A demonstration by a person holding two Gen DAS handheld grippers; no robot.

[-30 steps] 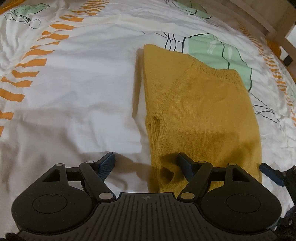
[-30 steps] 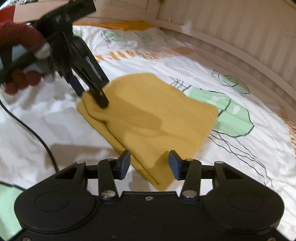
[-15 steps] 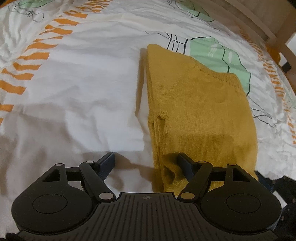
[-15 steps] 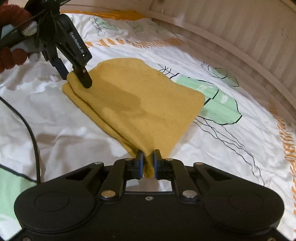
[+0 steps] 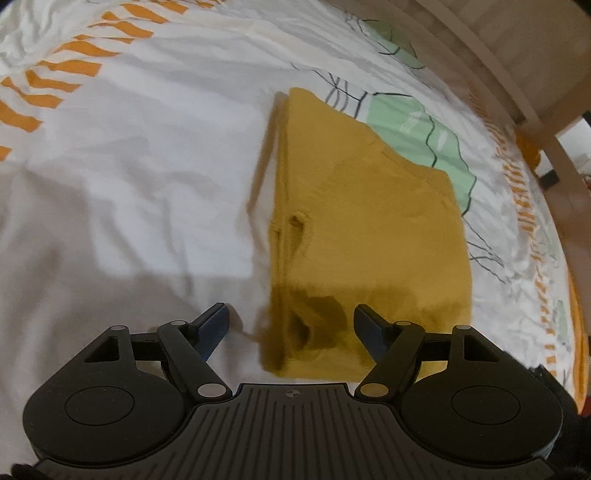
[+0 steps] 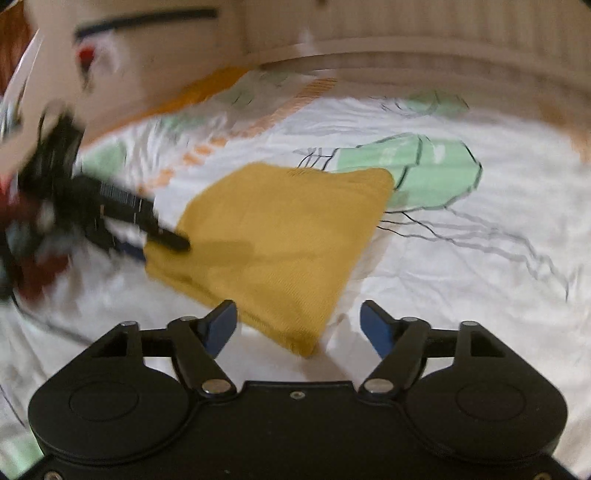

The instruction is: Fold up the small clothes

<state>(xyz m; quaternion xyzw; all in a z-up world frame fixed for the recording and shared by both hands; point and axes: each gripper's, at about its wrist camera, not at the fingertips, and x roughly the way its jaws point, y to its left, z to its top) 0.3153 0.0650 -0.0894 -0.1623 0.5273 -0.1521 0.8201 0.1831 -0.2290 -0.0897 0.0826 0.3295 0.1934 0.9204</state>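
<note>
A folded mustard-yellow knit garment point(image 5: 369, 229) lies flat on the patterned white bedsheet point(image 5: 129, 166). My left gripper point(image 5: 291, 325) is open and straddles the garment's near corner, pads clear of the cloth. In the right wrist view the garment point(image 6: 280, 240) shows as a neat folded rectangle. My right gripper point(image 6: 298, 321) has its jaws opening wide, with the garment's near corner lying between the pads and untouched. The left gripper point(image 6: 162, 240) appears blurred at the cloth's left corner, held by a hand in a dark red sleeve.
The sheet carries orange stripes point(image 5: 55, 81) and green leaf prints point(image 6: 417, 166). A slatted wooden bed frame point(image 6: 406, 33) curves round the far side, and a wooden rail point(image 5: 517, 81) borders the right. A black cable crosses the sheet at the left.
My right gripper had closed on the garment's near corner half a second ago and has now opened, drawn back and rolled. The left gripper stays open at its corner, tilted slightly.
</note>
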